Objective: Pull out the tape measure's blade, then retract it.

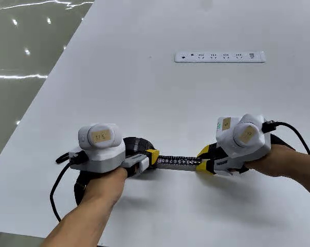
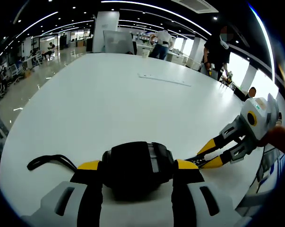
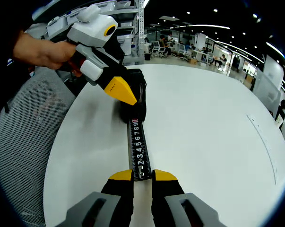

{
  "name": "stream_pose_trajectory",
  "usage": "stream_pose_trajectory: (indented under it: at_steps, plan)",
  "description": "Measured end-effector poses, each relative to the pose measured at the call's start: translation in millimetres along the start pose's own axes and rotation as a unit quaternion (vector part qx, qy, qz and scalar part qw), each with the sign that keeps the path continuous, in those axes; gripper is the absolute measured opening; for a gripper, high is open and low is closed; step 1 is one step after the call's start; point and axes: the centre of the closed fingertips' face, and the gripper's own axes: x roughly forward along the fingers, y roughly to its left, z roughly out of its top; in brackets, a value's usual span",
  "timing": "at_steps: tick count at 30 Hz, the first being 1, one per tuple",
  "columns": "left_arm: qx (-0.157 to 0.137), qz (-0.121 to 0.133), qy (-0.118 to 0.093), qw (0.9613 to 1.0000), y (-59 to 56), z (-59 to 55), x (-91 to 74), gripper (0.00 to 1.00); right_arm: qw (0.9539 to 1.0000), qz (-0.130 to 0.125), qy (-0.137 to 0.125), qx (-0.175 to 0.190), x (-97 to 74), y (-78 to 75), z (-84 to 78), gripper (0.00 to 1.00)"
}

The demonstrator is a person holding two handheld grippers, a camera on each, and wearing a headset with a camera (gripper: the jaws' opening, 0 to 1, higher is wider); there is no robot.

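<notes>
A black tape measure point(image 1: 137, 148) rests on the white table point(image 1: 160, 92) near its front edge. My left gripper point(image 1: 147, 159) is shut on its case point(image 2: 136, 165), yellow-tipped jaws on either side. The case shows again in the right gripper view point(image 3: 135, 97). A short length of blade point(image 1: 178, 161) with black numbers runs right from the case. My right gripper point(image 1: 205, 158) is shut on the blade's end point(image 3: 139, 163). In the left gripper view the right gripper point(image 2: 209, 153) comes in from the right, pinching the blade tip.
A white power strip point(image 1: 220, 56) lies flat at the far side of the table. The tape's black wrist strap point(image 2: 47, 161) trails to the left of the case. A mesh chair point(image 3: 26, 142) stands beside the table edge. People stand far behind the table.
</notes>
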Motion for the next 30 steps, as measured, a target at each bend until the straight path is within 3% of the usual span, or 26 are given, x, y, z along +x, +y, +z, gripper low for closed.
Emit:
stream_pose_trajectory:
  at_steps: [30]
  plan:
    - [0.000,-0.002,0.001,1.0000,-0.7,0.4,-1.0,0.54,0.9999,0.006,-0.008,-0.008,17.6,2.5,18.2,0.10]
